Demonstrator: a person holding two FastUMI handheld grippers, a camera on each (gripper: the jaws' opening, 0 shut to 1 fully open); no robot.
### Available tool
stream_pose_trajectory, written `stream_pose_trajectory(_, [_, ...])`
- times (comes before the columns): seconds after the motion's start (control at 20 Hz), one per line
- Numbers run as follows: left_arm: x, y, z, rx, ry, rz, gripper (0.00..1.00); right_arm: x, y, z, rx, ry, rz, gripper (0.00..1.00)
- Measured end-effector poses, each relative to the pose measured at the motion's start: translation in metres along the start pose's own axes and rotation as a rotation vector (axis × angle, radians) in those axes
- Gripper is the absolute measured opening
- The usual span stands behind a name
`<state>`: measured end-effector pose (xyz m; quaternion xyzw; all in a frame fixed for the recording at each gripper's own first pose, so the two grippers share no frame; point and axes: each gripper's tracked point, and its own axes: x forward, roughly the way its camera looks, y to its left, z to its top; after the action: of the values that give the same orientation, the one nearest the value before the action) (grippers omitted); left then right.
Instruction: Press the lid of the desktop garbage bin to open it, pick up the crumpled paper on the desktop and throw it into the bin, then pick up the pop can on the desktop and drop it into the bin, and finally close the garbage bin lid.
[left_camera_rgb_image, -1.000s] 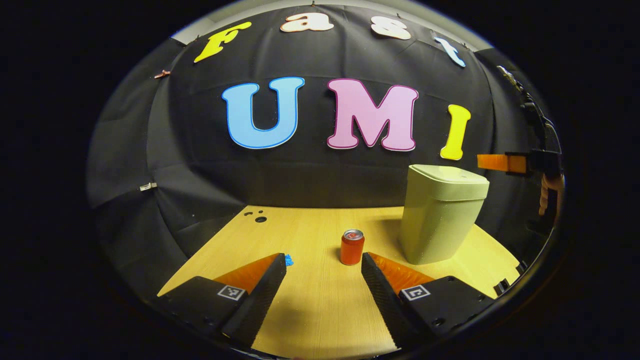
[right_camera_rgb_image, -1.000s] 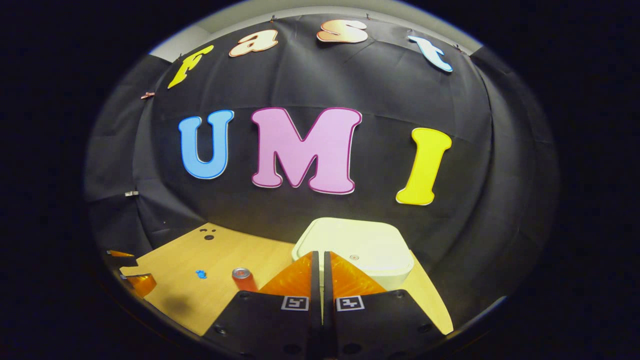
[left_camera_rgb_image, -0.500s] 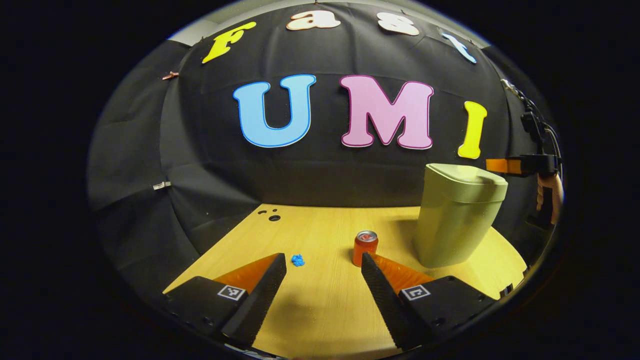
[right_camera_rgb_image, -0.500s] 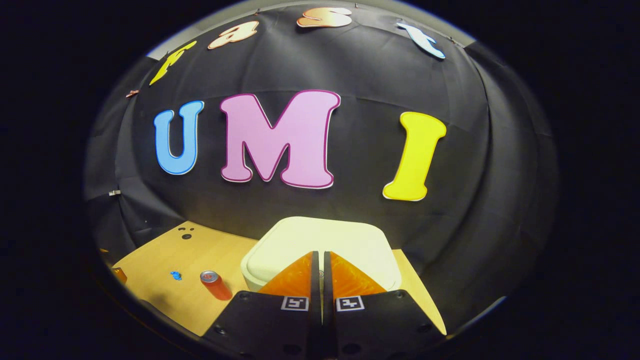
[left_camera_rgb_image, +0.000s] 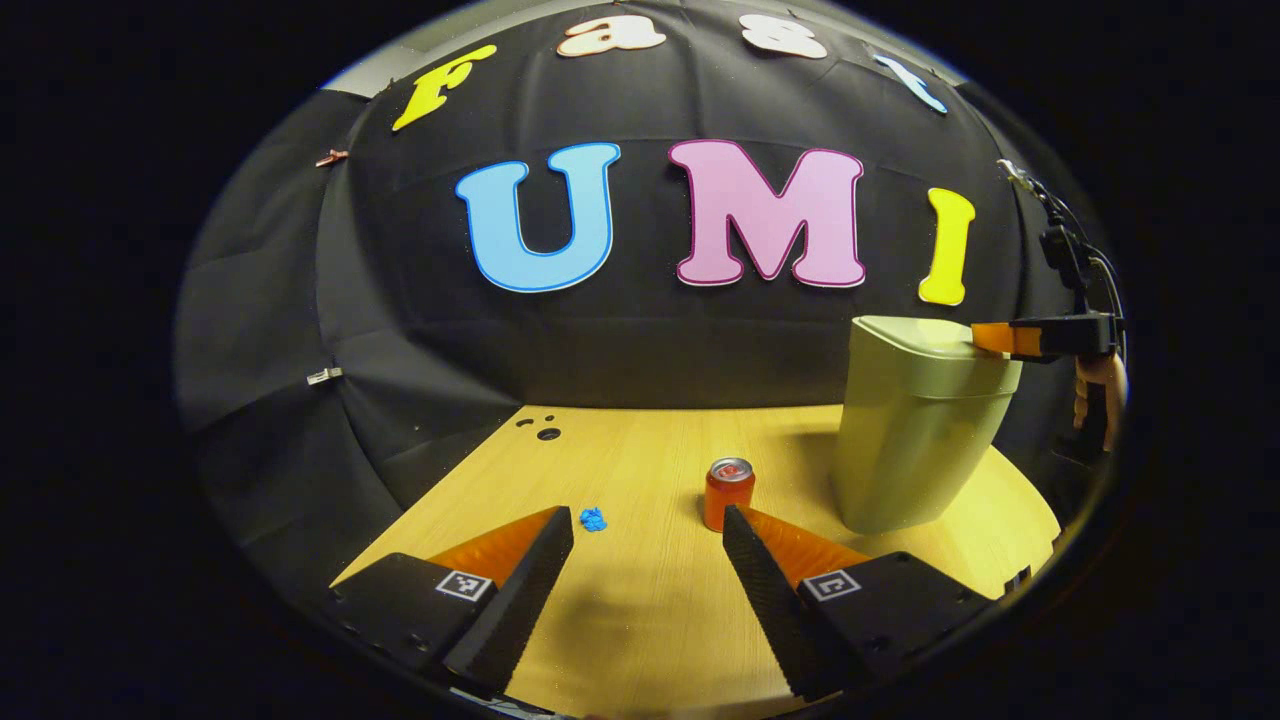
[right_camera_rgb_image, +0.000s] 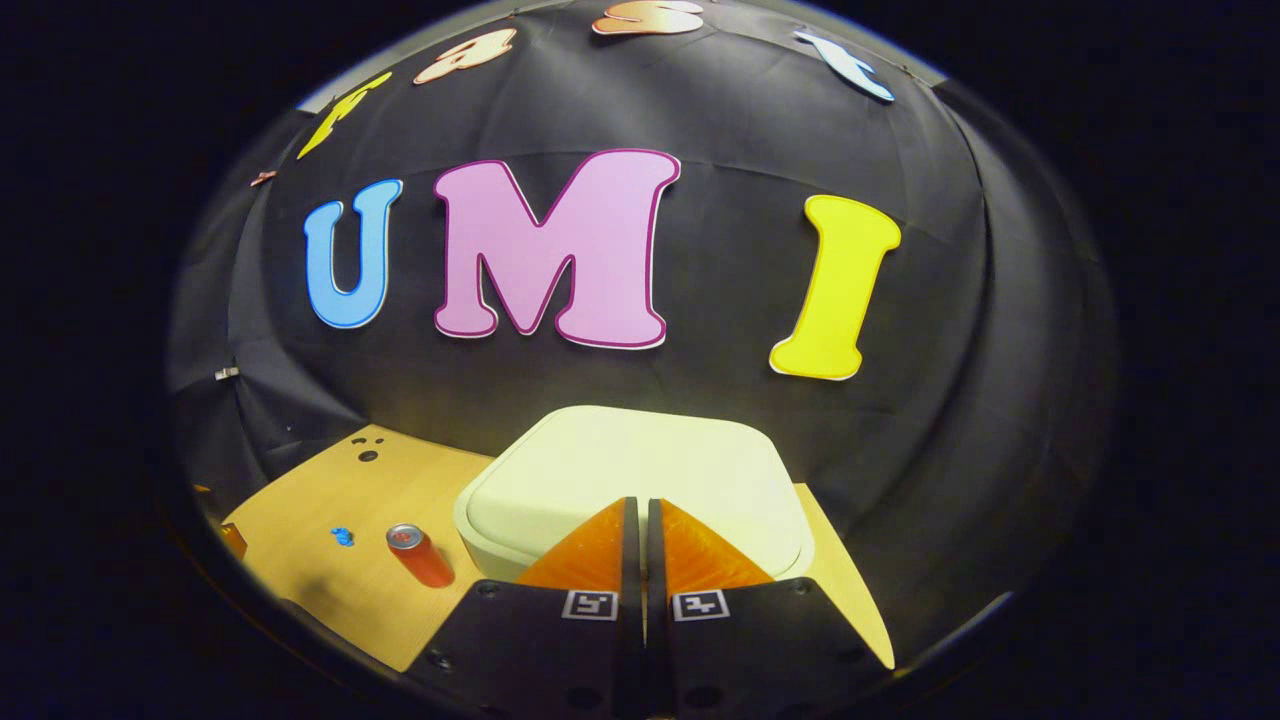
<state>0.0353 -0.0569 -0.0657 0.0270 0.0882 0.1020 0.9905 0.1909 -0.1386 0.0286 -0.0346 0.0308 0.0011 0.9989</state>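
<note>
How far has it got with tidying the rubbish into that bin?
Nothing is finished yet. The bin has its lid down. In hand: the right gripper, fingers together, is at the lid's top to press it. Left to do: the blue crumpled paper and the pop can lie on the desktop, ahead of the open left gripper.

Count on the desk (left_camera_rgb_image: 640, 600): one garbage bin (left_camera_rgb_image: 915, 440), pale green, with one lid (right_camera_rgb_image: 640, 475); one pop can (left_camera_rgb_image: 728, 493), orange-red; one piece of crumpled paper (left_camera_rgb_image: 593, 519), blue. Two tools counted: the left tool (left_camera_rgb_image: 648, 522) and the right tool (right_camera_rgb_image: 641, 505), two fingers each. One hand (left_camera_rgb_image: 1098, 390) visible, behind the right tool.
</note>
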Motion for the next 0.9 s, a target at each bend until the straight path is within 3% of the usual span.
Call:
stream_pose_trajectory(0.55, [0.025, 0.013, 0.000, -0.009, 0.020, -0.073, 0.98, 0.002, 0.000, 0.001, -0.029, -0.004, -0.066, 0.05])
stream_pose_trajectory(0.75, [0.028, 0.028, 0.002, -0.047, 0.001, -0.089, 0.98, -0.001, 0.001, 0.008, -0.147, -0.020, -0.089, 0.05])
stream_pose_trajectory(0.9, [0.025, 0.046, 0.003, -0.052, -0.017, -0.086, 0.98, -0.005, 0.004, 0.013, -0.092, -0.010, -0.093, 0.05])
